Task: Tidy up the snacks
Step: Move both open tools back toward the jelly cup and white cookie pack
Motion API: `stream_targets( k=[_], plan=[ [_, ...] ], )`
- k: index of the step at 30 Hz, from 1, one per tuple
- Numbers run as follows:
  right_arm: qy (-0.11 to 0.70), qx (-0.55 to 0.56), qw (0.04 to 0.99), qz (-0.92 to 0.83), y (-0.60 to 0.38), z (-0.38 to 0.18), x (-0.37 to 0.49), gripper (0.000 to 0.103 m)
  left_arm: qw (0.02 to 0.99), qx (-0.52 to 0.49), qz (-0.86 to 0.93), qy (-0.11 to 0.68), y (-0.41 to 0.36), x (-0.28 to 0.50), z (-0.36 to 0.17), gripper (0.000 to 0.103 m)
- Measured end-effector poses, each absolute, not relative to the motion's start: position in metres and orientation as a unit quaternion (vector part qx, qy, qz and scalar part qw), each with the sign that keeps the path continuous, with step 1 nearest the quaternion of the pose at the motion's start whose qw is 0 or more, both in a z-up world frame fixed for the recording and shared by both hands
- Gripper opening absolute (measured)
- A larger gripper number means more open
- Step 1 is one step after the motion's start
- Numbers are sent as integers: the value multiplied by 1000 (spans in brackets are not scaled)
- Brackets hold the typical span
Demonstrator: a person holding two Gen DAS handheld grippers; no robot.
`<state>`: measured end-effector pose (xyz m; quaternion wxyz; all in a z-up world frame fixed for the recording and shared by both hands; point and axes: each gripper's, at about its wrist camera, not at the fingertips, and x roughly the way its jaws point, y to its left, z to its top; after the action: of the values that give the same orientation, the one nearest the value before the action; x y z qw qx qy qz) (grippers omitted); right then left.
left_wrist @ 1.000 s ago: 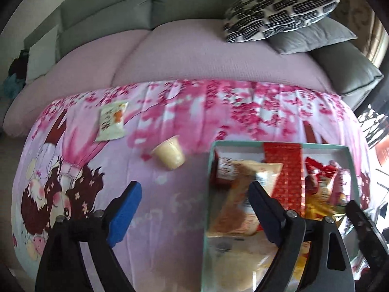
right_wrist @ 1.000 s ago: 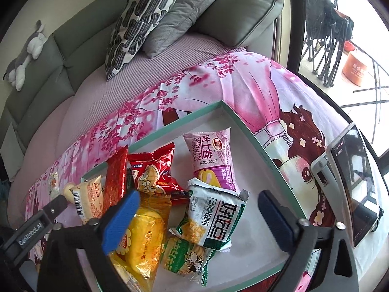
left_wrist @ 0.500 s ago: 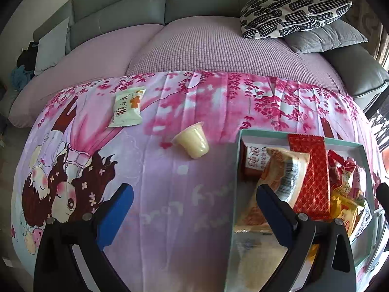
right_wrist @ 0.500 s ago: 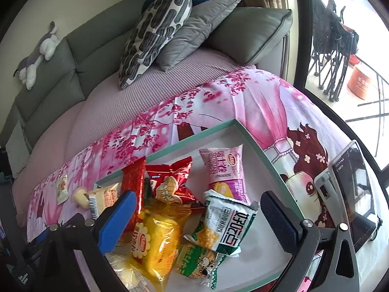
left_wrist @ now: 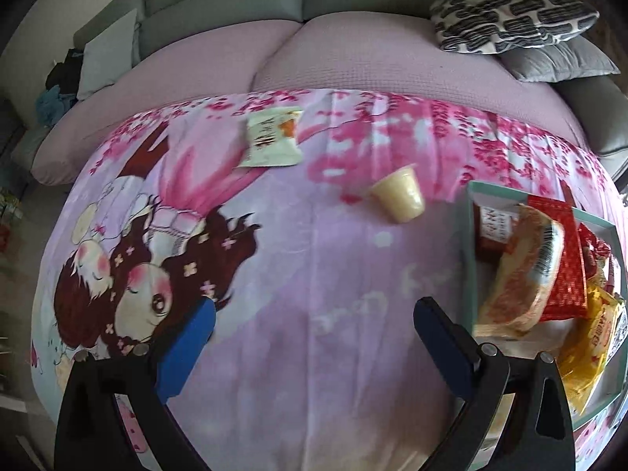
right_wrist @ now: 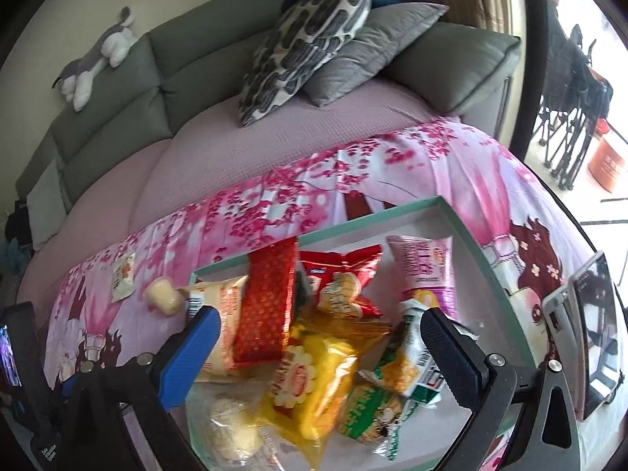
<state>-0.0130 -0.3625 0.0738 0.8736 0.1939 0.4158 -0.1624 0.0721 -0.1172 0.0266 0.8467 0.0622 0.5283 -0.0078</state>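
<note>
Both wrist views look steeply down, sharing the tray (left_wrist: 471, 259).

Daylight is admitted from the window (right_wrist: 581, 78) at the right of the right wrist view; that area is blown out to white. Elsewhere the light is soft and diffuse, and only faint shadows are cast. Glare is seen on the snack wrappers (right_wrist: 314, 376). Strong fisheye bending and dark vignetting are seen at the edges of both views. Slight blur is noted throughout.
</note>
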Motion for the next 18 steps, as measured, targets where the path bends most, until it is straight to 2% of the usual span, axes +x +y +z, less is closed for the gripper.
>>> stream_targets(
  k=[18],
  plan=[
    [421,120,897,-62,-265,81,13,103,844,-7,40,535,-46,86,27,101]
  ],
)
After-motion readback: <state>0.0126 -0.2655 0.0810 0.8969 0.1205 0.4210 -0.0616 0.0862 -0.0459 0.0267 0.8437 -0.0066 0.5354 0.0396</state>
